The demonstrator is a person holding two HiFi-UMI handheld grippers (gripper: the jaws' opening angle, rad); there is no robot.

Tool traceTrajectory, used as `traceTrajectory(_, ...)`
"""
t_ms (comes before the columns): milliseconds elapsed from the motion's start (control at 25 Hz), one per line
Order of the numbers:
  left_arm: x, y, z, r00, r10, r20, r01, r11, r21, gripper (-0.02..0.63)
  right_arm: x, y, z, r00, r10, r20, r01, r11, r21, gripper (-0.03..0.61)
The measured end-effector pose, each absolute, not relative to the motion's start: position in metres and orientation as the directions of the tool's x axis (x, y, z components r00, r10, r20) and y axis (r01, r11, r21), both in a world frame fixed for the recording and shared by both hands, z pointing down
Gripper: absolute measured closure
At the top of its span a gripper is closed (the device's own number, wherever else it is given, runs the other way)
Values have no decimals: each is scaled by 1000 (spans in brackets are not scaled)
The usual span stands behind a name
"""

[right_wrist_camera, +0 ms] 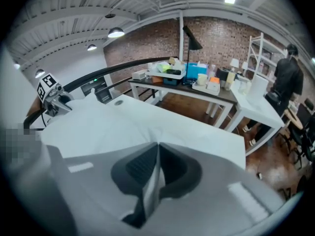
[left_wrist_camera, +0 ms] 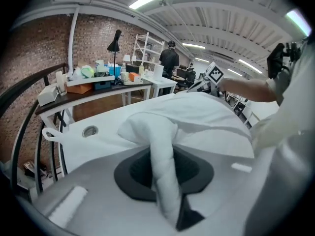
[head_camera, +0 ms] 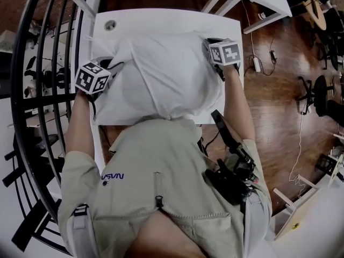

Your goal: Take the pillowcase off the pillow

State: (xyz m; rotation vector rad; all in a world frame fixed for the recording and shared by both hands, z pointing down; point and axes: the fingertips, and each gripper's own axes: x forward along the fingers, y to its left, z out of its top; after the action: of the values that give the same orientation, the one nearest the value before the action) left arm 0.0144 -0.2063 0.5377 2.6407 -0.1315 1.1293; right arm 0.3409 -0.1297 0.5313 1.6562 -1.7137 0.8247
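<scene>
1. Overhead, the head view shows a person (head_camera: 161, 171) in a beige top leaning over a white table (head_camera: 161, 18), with a gripper in each hand.
2. A plump white pillow (head_camera: 161, 85), inside its white pillowcase (head_camera: 183, 52), lies on the table and covers most of it. Its near end, at 6 o'clock, meets the person's chest.
3. The left gripper (head_camera: 114, 67) is at 9 o'clock of the pillow, and its marker cube (head_camera: 92, 78) faces up.
4. In the left gripper view, the jaws are clamped on a thick, rolled bunch of the pillowcase. The cloth rises between them and runs on to the pillow at 12 o'clock.
5. The right gripper (head_camera: 208, 46) is at 2 o'clock of the pillow, at its far corner.
6. In the right gripper view, the jaws are pressed almost together. They pinch a thin, flat fold of the pillowcase that stands on edge between them.
7. A round hole (head_camera: 110, 24) is set in the tabletop at 11 o'clock of the pillow, just beyond the cloth.
8. A black curved railing (head_camera: 32, 90) runs past the table at 9 o'clock, and a brown wooden floor (head_camera: 279, 90) shows at 3 o'clock.
9. In the right gripper view, a cluttered side table (right_wrist_camera: 197, 90) with a black desk lamp (right_wrist_camera: 192, 41) stands before a brick wall (right_wrist_camera: 147, 43) at 12 o'clock. A standing figure (right_wrist_camera: 285, 77) in dark clothes is at 2 o'clock.
</scene>
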Motion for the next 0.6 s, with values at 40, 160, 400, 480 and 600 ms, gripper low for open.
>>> traceTrajectory(40, 15, -205, 534, 707, 18, 707, -176, -964, 201, 549, 343, -129, 529, -23, -624, 781, -1000, 19, -14, 572)
traceTrajectory(160, 7, -199, 520, 749, -16, 663, -170, -971, 169, 572, 344, -125, 523, 2, -637, 771, -1000, 7, 9, 574)
traceTrajectory(400, -20, -170, 475, 853, -46, 520, -123, -986, 115, 578, 358, -97, 481, 146, -747, 648, -989, -116, 89, 575)
traceTrajectory(480, -30, -164, 456, 880, -61, 471, -112, -991, 80, 581, 369, -82, 468, 227, -762, 606, -974, -184, 133, 575)
traceTrajectory(600, -43, -165, 432, 914, -100, 394, -127, -991, 44, 584, 392, -57, 450, 349, -763, 544, -936, -310, 167, 575)
